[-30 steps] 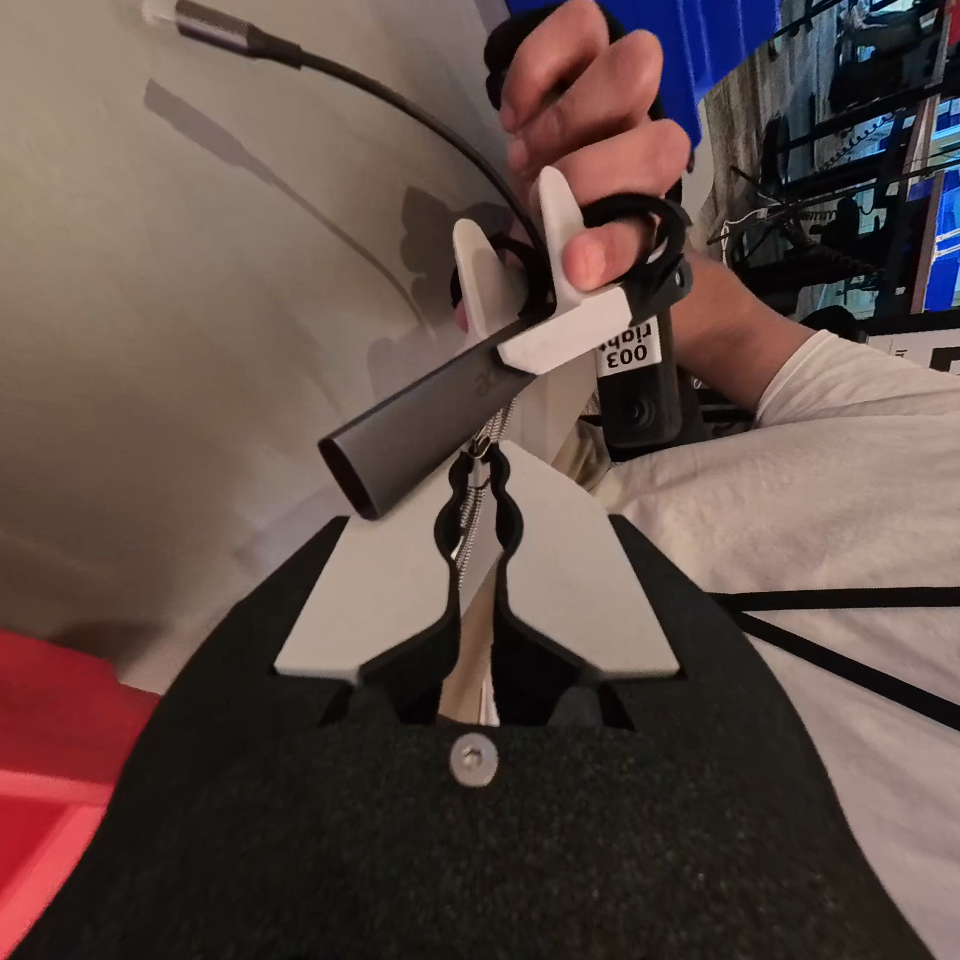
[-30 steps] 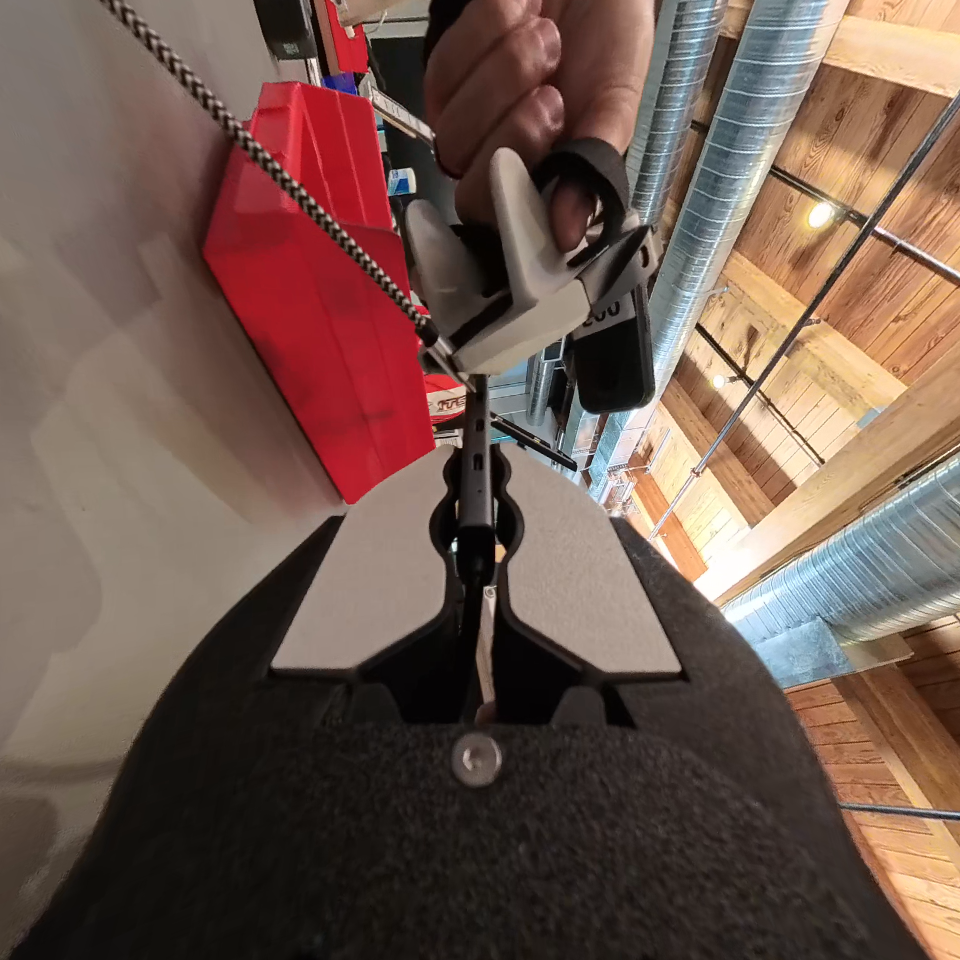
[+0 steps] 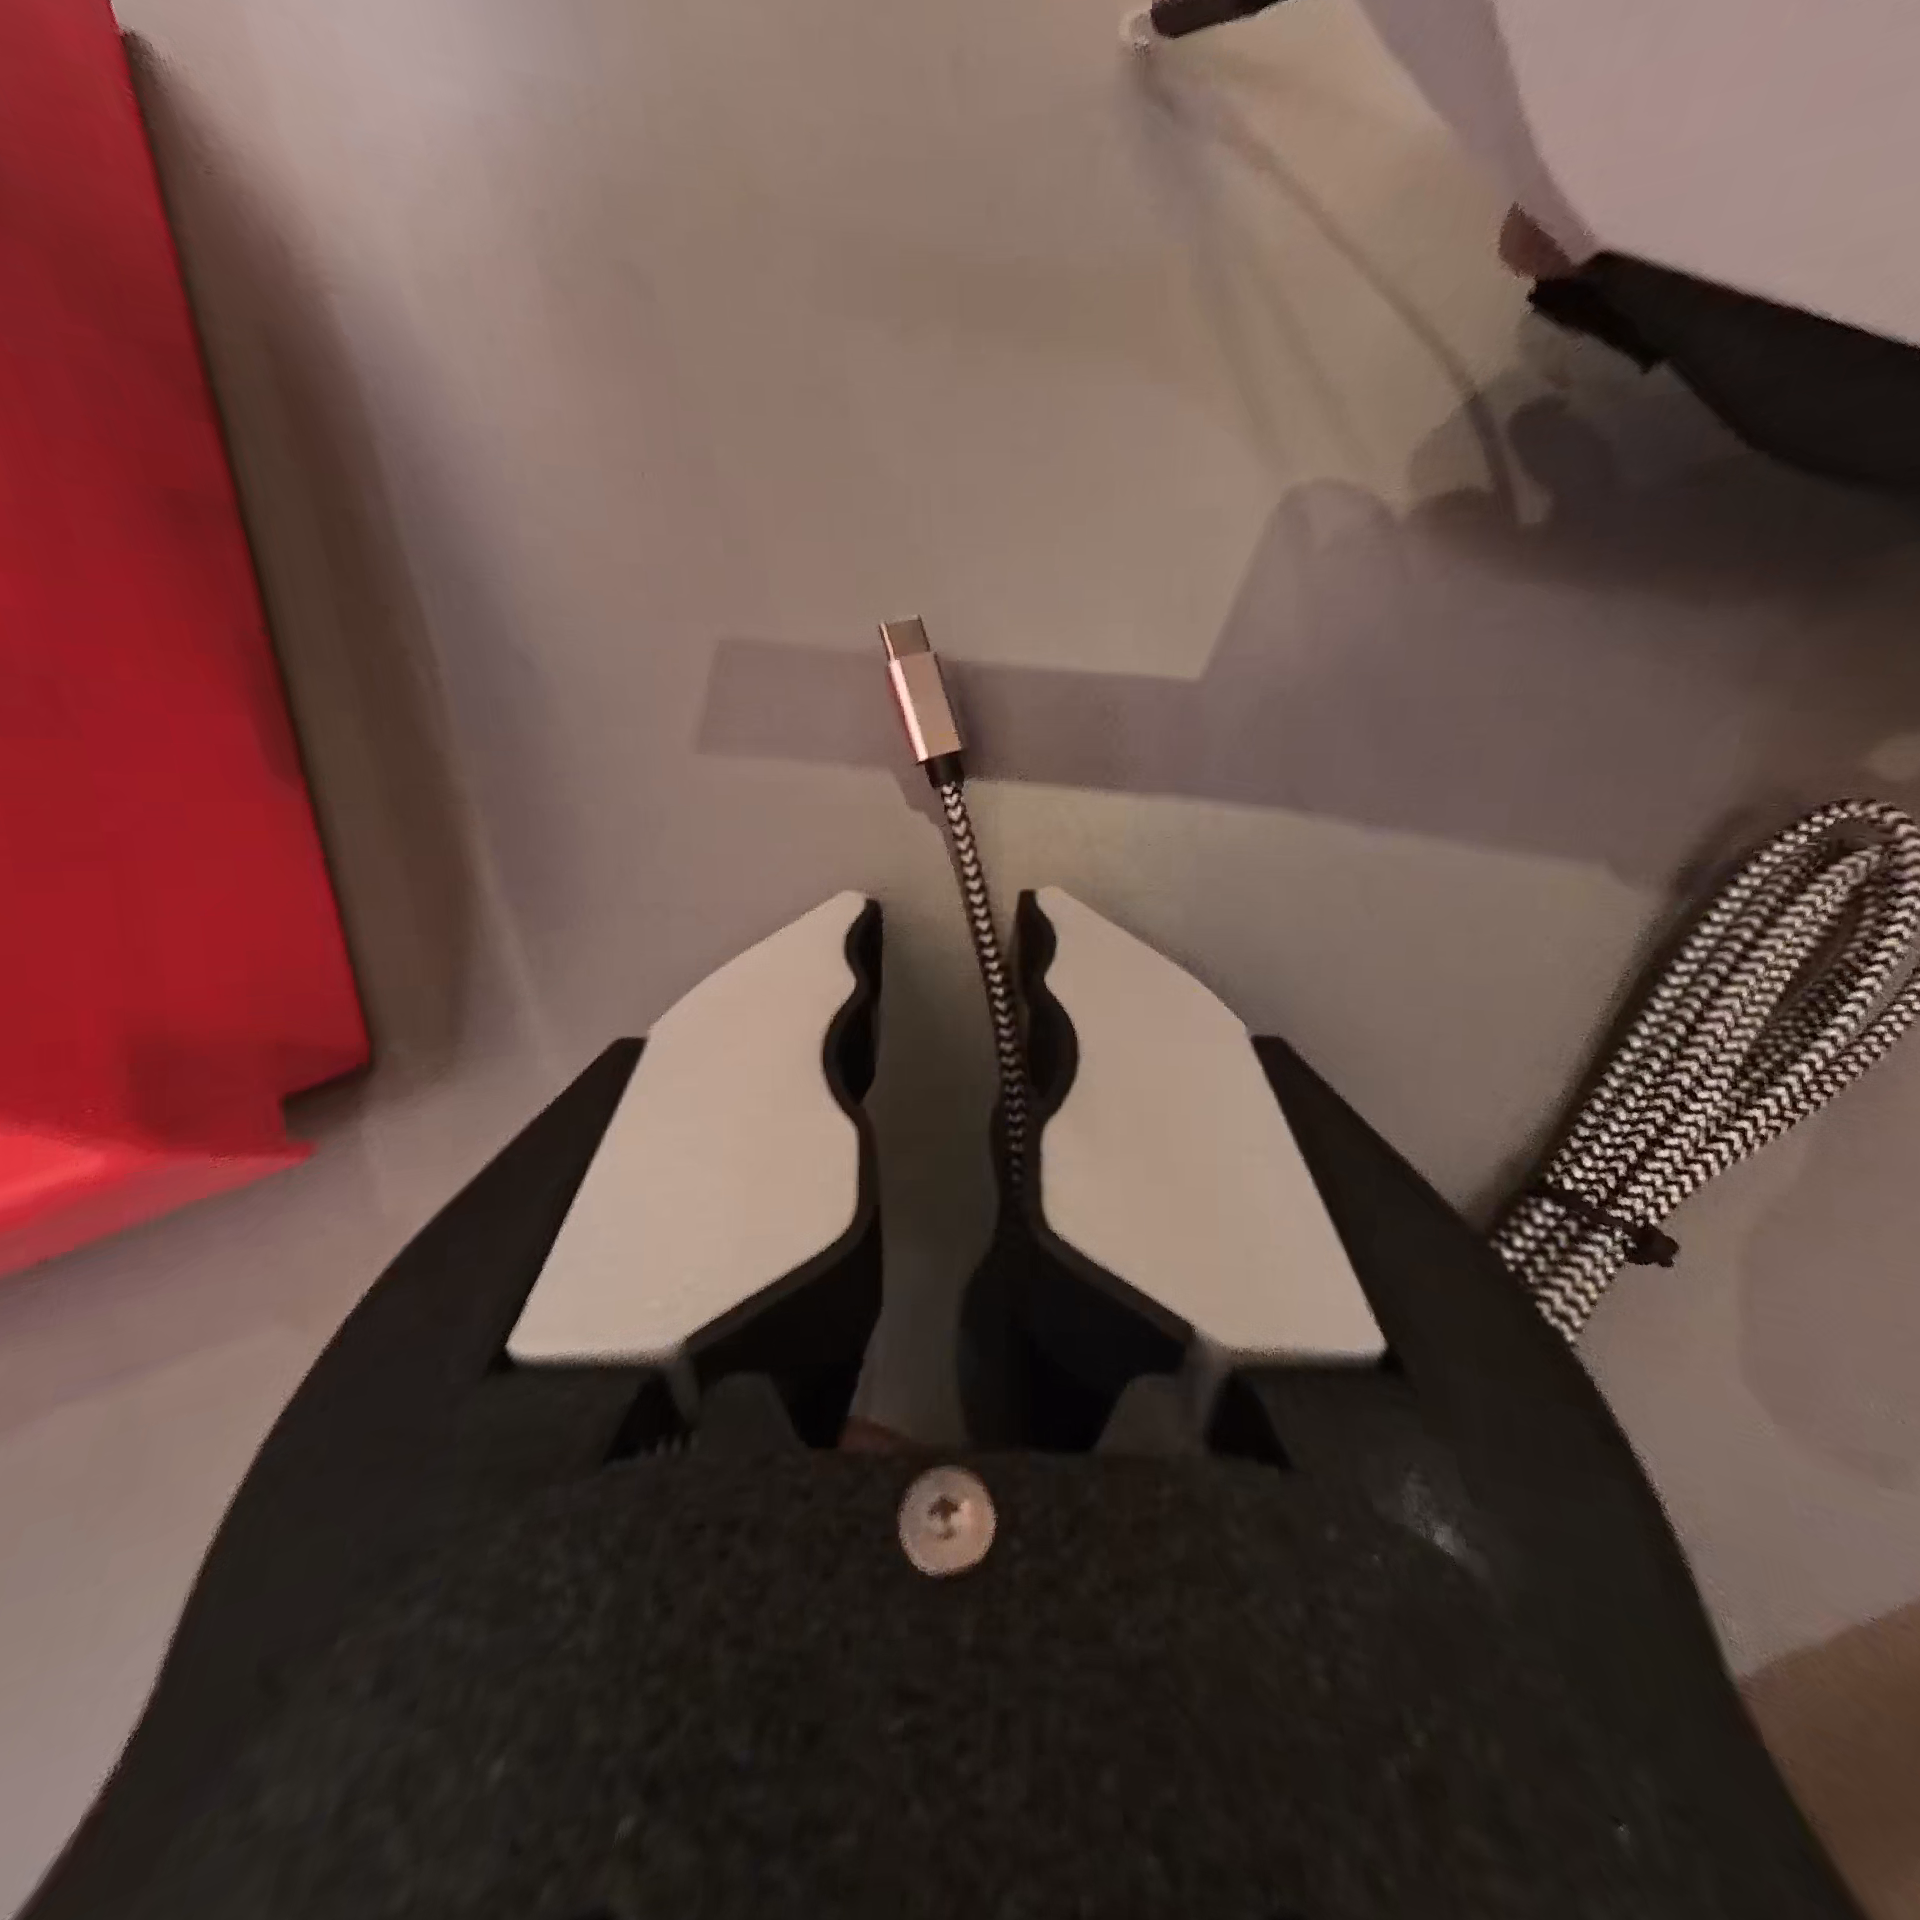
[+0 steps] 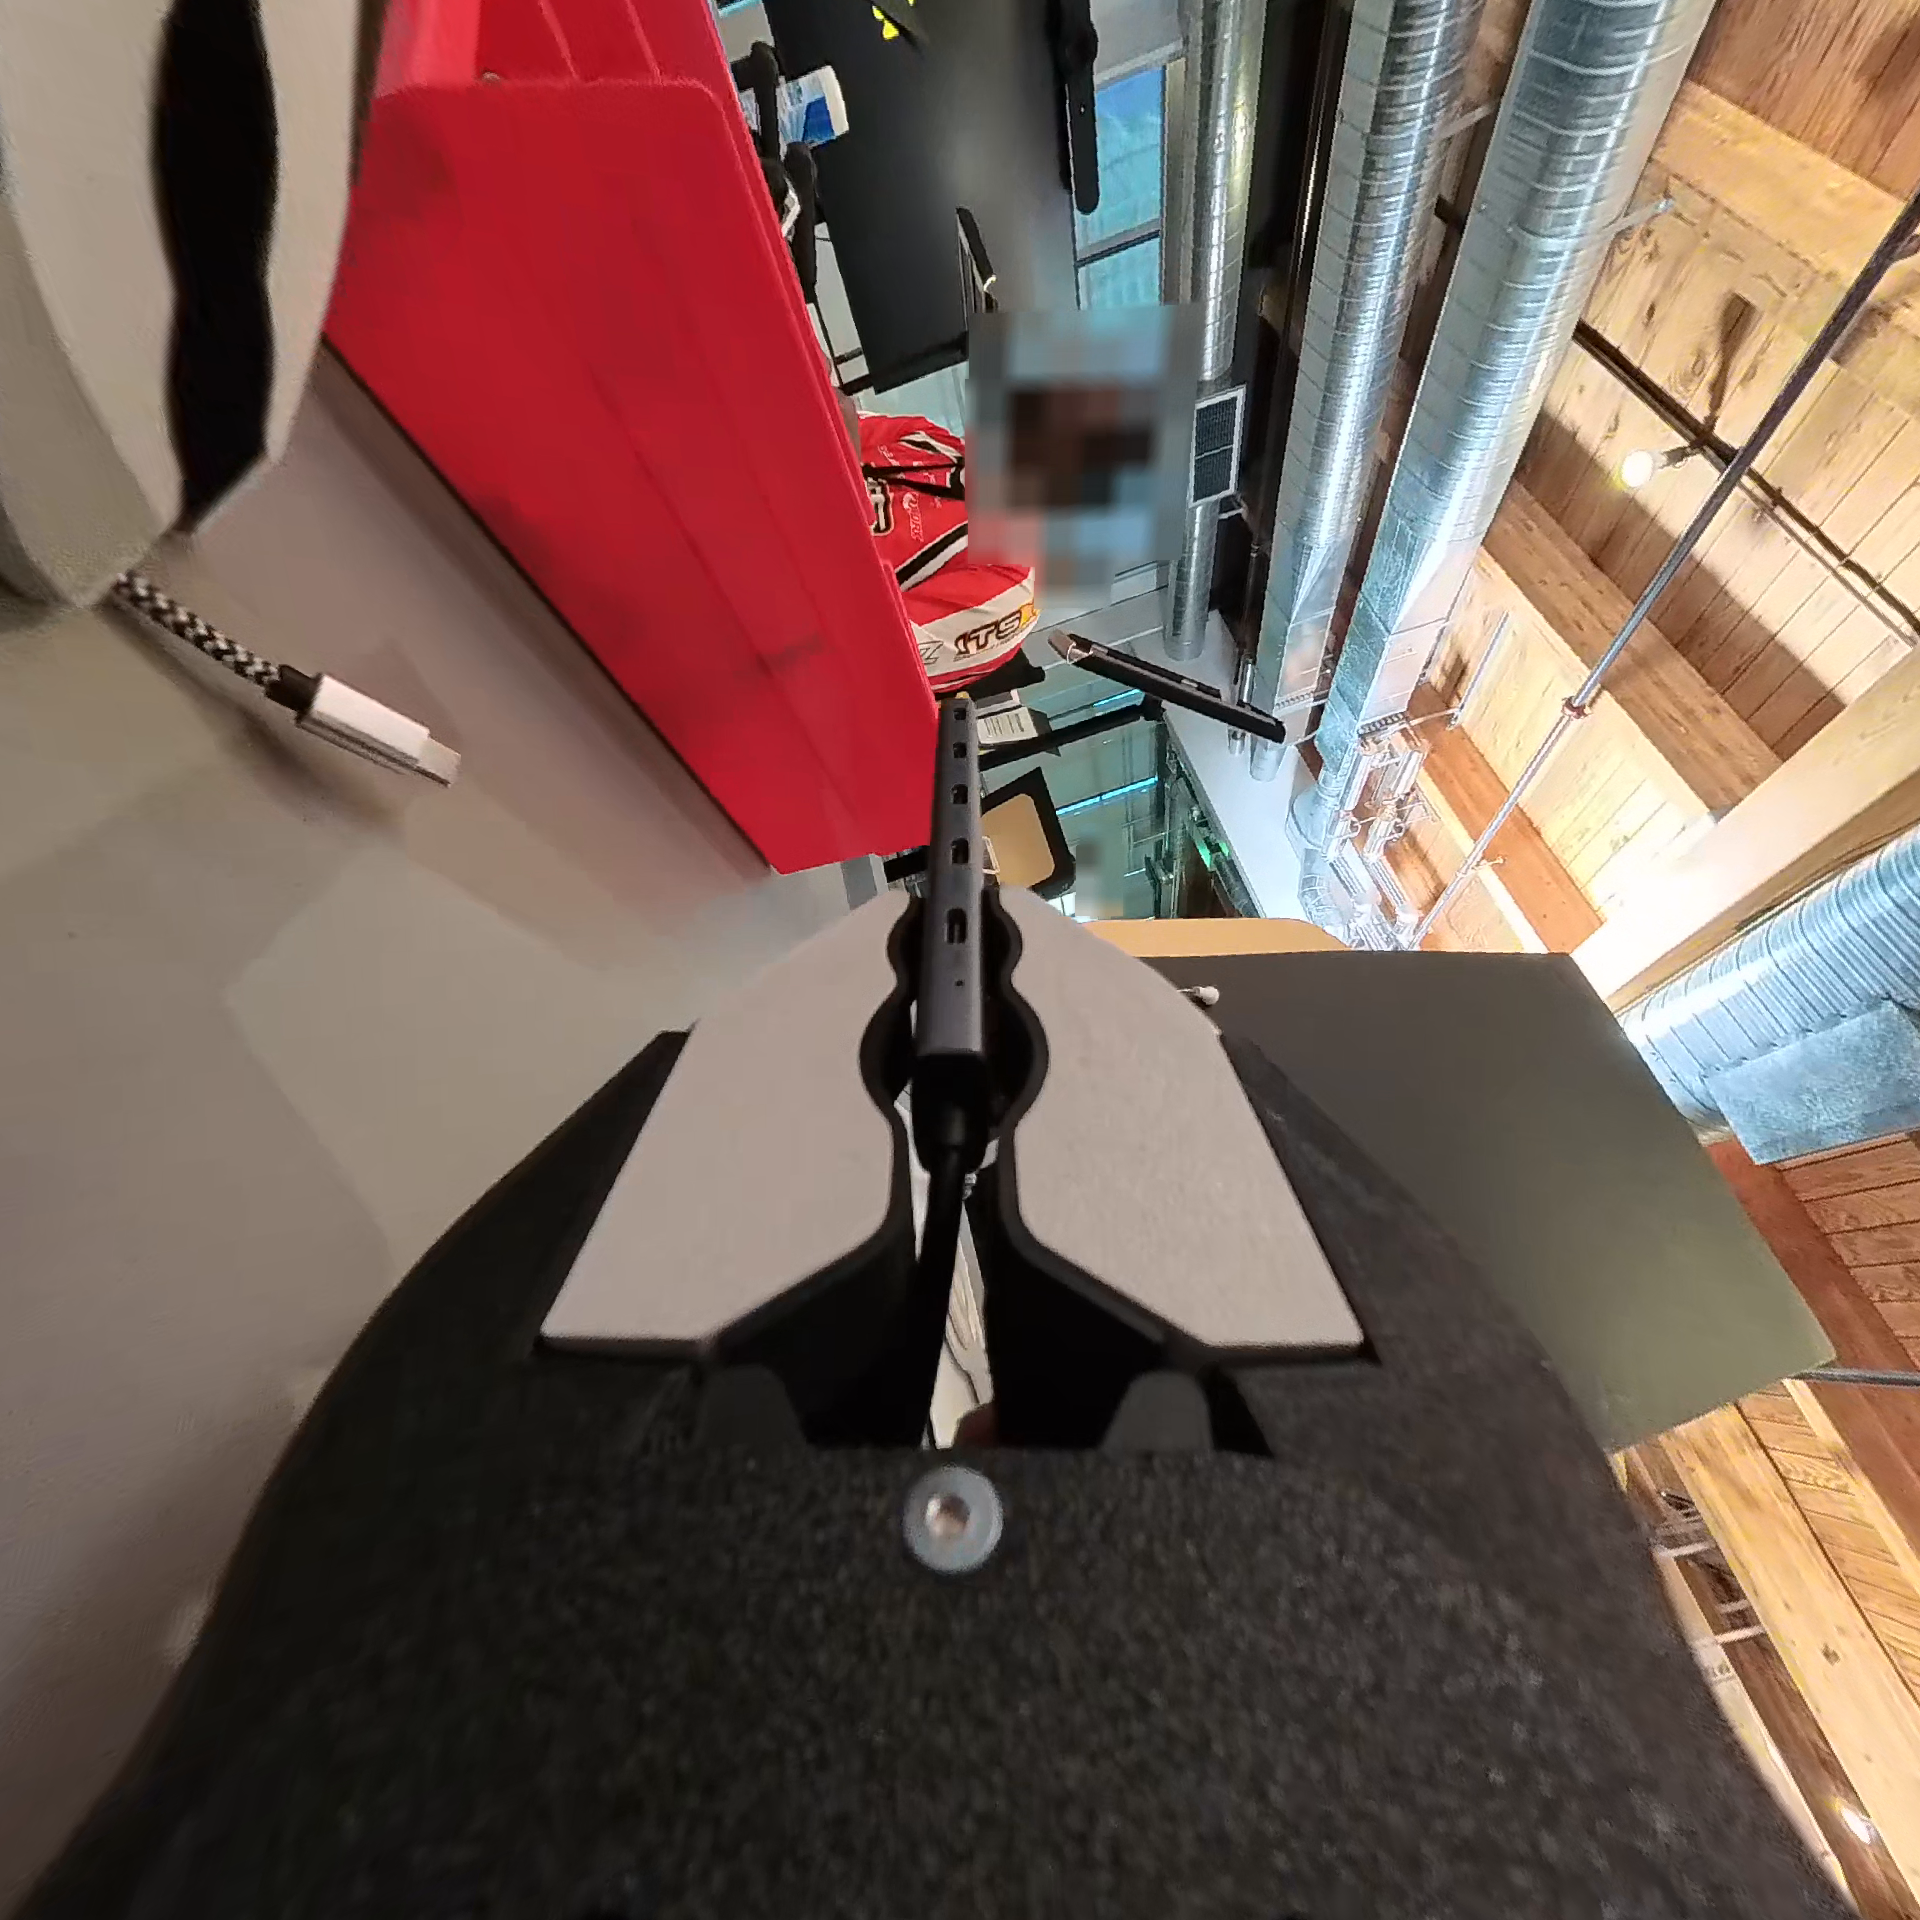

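A braided cable's metal plug (image 3: 920, 707) points straight ahead, long axis in line with the left gripper (image 3: 945, 914), whose jaws stand apart with the cord leaning on one side, while the right gripper (image 4: 954, 920) is clamped on a slim dark hub (image 4: 956, 821) that juts forward, over the grey bench (image 3: 623, 416) beside a red bin (image 3: 135, 623).

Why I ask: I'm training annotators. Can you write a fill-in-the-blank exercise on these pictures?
1. The right gripper is ___ on the slim dark hub.
2. The braided cable runs between the fingers of the left gripper, whose jaws stand ___.
3. The large box beside the left gripper is coloured ___.
4. In the left wrist view, a tied bundle of cable lies to the ___ of that gripper.

Missing words: shut; open; red; right
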A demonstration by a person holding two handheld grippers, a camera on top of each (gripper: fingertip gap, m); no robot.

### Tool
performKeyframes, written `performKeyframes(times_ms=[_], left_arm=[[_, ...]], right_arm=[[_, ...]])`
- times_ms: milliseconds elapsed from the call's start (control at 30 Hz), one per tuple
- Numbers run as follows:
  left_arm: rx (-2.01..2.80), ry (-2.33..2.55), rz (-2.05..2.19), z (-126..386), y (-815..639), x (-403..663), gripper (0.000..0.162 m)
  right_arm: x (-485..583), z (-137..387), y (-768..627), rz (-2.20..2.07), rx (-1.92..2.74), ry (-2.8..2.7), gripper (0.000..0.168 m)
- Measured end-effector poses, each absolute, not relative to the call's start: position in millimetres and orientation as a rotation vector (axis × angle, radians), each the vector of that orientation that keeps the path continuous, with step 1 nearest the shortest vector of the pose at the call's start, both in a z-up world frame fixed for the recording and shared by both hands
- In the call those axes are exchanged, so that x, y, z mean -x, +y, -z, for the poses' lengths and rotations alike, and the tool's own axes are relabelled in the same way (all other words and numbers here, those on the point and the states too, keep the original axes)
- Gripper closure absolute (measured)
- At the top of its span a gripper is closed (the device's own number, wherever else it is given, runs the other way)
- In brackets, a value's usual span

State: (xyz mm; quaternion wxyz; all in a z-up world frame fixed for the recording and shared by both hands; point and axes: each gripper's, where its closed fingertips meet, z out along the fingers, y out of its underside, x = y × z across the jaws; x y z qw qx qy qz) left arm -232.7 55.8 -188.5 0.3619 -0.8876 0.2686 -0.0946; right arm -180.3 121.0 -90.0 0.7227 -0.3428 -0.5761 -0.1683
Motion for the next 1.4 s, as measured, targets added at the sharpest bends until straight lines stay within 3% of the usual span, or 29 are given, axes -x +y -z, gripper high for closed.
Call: performKeyframes(times_ms=[67,300,600,833,1000,1233,1300,1400], left_arm=[[2.275,0.769,0.244,190,55,227,0.159],[2.239,1.005,0.216,189,52,226,0.16],[2.22,1.036,0.699,107,43,226,0.16],[2.206,1.202,0.544,120,55,224,0.16],[2.155,1.099,0.757,132,50,212,0.16],[1.872,0.748,1.547,35,46,224,0.16],[1.789,0.611,1.589,3,66,247,0.16],[1.754,0.598,1.261,-18,85,275,0.16]], right_arm=[[181,90,121,0.369,0.756,-1.275,0.159],[183,93,118,0.371,0.739,-1.296,0.159],[188,85,103,0.371,0.621,-1.296,0.159],[190,92,103,0.363,0.632,-1.323,0.159],[184,90,109,0.353,0.666,-1.302,0.158],[180,86,113,0.324,0.699,-1.268,0.159],[179,84,114,0.328,0.701,-1.257,0.159],[174,77,116,0.317,0.728,-1.206,0.159]])
